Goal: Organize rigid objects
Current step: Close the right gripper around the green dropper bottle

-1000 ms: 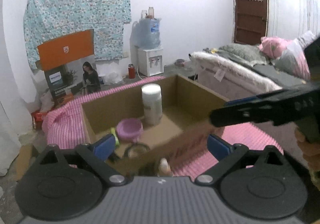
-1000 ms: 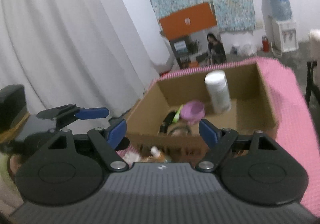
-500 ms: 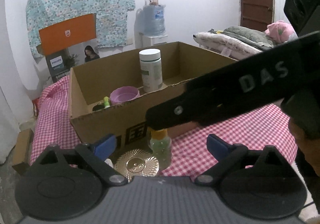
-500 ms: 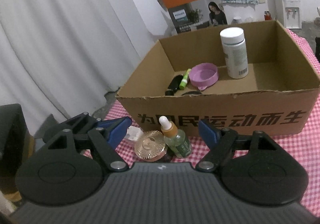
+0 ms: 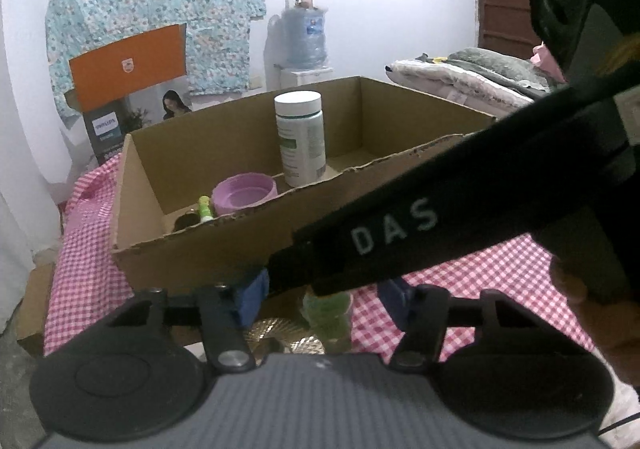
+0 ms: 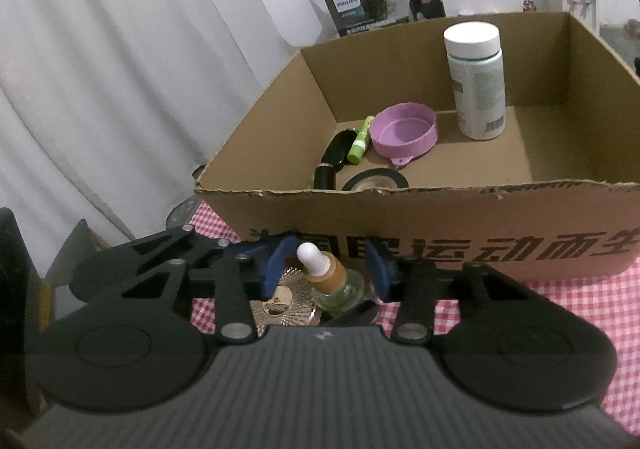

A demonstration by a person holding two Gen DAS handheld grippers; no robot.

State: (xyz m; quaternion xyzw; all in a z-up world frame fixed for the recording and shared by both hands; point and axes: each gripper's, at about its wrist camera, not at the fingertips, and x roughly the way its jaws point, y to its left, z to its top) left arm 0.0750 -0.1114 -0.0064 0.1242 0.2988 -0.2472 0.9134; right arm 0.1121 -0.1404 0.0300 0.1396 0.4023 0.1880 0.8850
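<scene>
A green dropper bottle with a white bulb stands on the checked cloth in front of the cardboard box. My right gripper has its blue pads on either side of the bottle, apart from it. A gold round compact lies beside the bottle. My left gripper also straddles the bottle, pads apart, with the right gripper's arm crossing above. The box holds a white-capped bottle, a purple lid, a green tube, a black tube and a tape roll.
The pink checked tablecloth covers the table. White curtains hang to the left. An orange carton, a water dispenser and a bed stand behind the box.
Both grippers have moved down and closer to the dropper bottle, and their jaws have narrowed around it. The right gripper's arm now covers more of the left view.
</scene>
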